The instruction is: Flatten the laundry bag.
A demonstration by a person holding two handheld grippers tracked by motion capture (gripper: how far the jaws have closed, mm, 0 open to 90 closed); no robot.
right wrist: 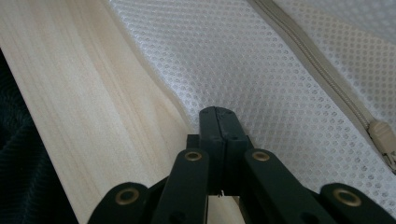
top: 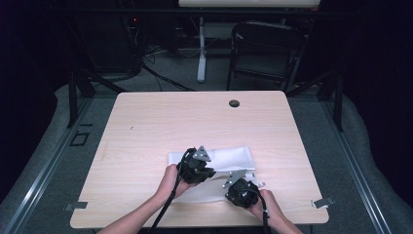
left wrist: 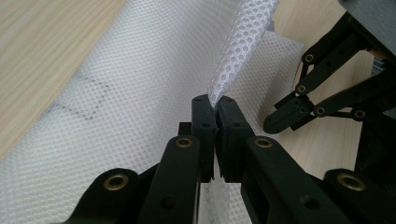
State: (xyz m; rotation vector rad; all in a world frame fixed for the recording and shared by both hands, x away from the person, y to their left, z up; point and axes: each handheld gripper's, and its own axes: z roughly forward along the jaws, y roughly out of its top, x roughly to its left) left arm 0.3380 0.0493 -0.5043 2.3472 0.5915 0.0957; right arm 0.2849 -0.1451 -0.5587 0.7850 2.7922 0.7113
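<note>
A white mesh bag lies on the wooden table near its front edge. My left gripper is over the bag's middle. In the left gripper view its jaws are shut on a raised fold of the mesh. My right gripper is at the bag's front right part and also appears in the left gripper view. Its jaws are pressed together on the bag's hemmed edge. A beige zipper with its pull runs across the mesh to the right.
A round cable hole sits near the table's far edge. Metal clips sit at both front corners. A dark folding chair and a white desk leg stand on the floor behind the table.
</note>
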